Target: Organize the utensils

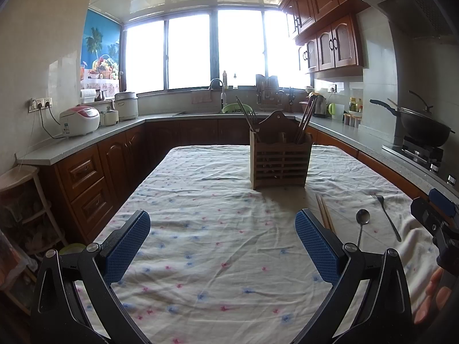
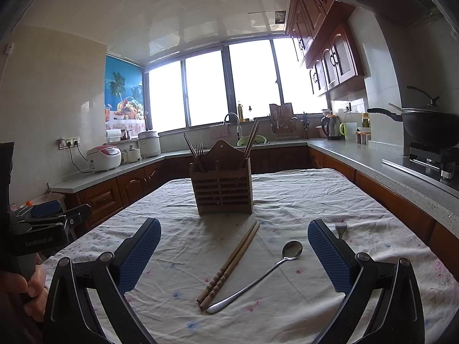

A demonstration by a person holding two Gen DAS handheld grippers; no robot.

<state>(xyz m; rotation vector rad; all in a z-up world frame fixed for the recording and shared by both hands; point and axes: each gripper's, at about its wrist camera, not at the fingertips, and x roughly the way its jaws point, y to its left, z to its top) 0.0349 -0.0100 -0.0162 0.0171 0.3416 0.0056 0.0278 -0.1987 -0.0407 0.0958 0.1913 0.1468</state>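
Both grippers, left gripper (image 1: 222, 243) and right gripper (image 2: 233, 253), spread wide, holding nothing; chopsticks (image 2: 229, 266) and spoon (image 2: 259, 276) lie between right's fingers, wooden holder (image 2: 222, 189) beyond.

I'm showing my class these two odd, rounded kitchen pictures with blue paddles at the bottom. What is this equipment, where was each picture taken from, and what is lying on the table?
A person holds a two-finger gripper in each hand; each carries a wide-angle camera looking along its blue fingers. One picture comes from the left gripper, the other from the right gripper. Both are open and hold nothing. On the flowered tablecloth stands a wooden utensil holder with some chopsticks and a fork already in it. In front of it lie a pair of chopsticks, a spoon and a fork.
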